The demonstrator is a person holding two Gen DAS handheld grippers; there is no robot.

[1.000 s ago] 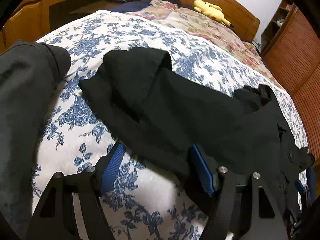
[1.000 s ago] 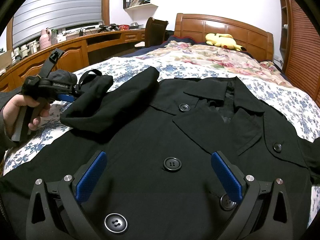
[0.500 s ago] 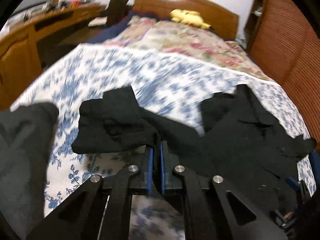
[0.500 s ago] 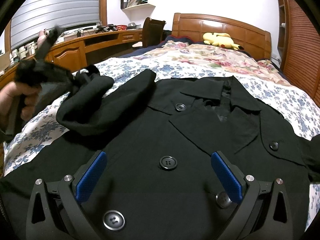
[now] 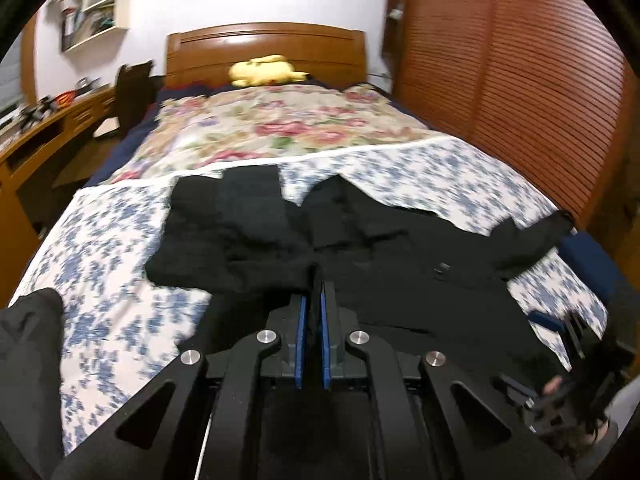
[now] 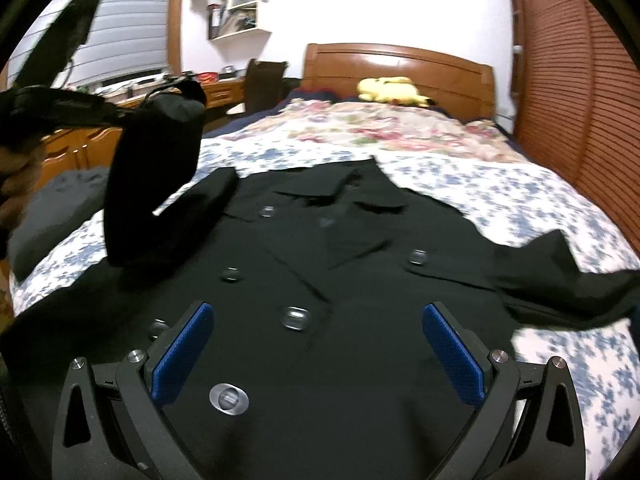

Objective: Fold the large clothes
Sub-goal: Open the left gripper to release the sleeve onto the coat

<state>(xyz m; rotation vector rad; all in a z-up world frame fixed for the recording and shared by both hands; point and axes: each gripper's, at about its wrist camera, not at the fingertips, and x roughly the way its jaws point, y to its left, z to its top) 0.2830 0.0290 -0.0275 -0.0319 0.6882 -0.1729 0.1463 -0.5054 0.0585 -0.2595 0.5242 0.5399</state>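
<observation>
At the left, the left hand-held gripper (image 5: 312, 300) has its blue pads pinched together on a sleeve (image 6: 152, 184) of the black coat (image 6: 320, 280). In the right wrist view that sleeve stands up off the bed (image 6: 540, 200) in an arch, its cuff end high in the jaws and its shoulder end joined to the coat.

In the middle, the coat lies face up on the blue-flowered cover, buttons showing, collar toward the headboard (image 6: 400, 64). The body looks flat and not folded at all.

To the right, the right hand-held gripper (image 6: 320, 352) hovers over the lower front of the coat with its jaws spread wide and nothing between them. Beyond it the other sleeve (image 6: 560, 280) sprawls outward across the cover, untouched.

My judgement: the fold has barely begun. The first sleeve is lifted, likely to be laid across the chest. Left to do are the second sleeve and the folds of the body itself.
</observation>
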